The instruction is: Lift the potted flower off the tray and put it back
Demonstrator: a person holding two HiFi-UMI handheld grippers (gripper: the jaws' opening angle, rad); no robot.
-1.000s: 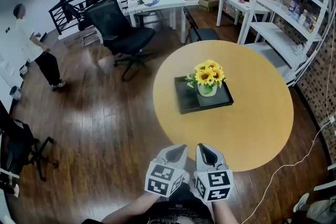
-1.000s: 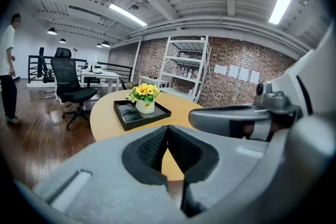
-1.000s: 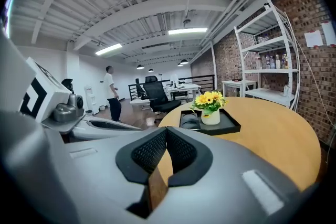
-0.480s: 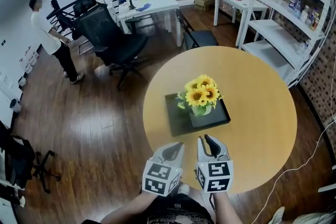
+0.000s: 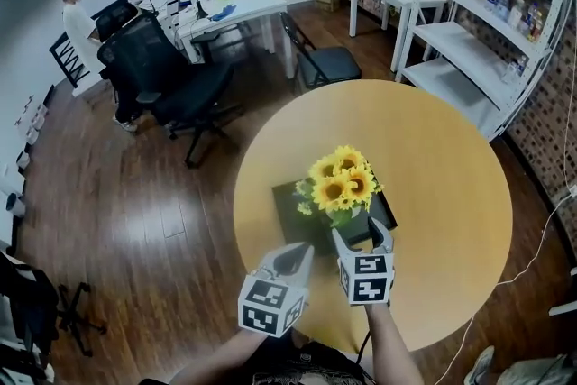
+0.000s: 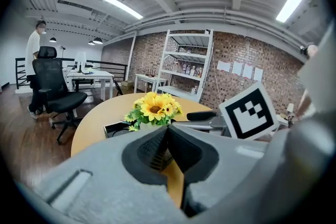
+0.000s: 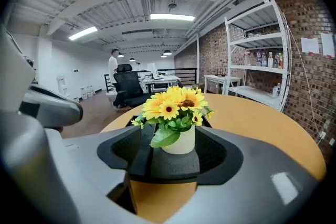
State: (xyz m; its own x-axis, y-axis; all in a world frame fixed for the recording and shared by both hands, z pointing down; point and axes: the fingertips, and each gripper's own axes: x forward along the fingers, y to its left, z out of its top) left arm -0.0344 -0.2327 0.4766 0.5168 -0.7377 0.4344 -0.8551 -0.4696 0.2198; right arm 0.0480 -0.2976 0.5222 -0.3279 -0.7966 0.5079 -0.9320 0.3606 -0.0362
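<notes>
Right gripper view: right tool (image 7: pixel 170 159) has just been spreading its jaws, which frame the sunflower pot (image 7: pixel 178 139); pads clear of it.
Sunflower pot: upright on black tray (image 5: pixel 287 205), mid-worktop (image 5: pixel 442 176), at that tool's 12 o'clock.
Left tool (image 5: pixel 291 259): pressed together, empty, at the pot's 7 o'clock.
Care: any grasp should straddle the white pot under the leaves, held level.

the head view looks steeply down on the round table (image 5: pixel 442 167) from above its near edge, with the whole top in frame. the left gripper view sits low at that edge, facing across the table toward the brick wall (image 6: pixel 247 55). the right gripper view sits further in and closer. all three share the table and the potted flower (image 5: pixel 341 185).
</notes>
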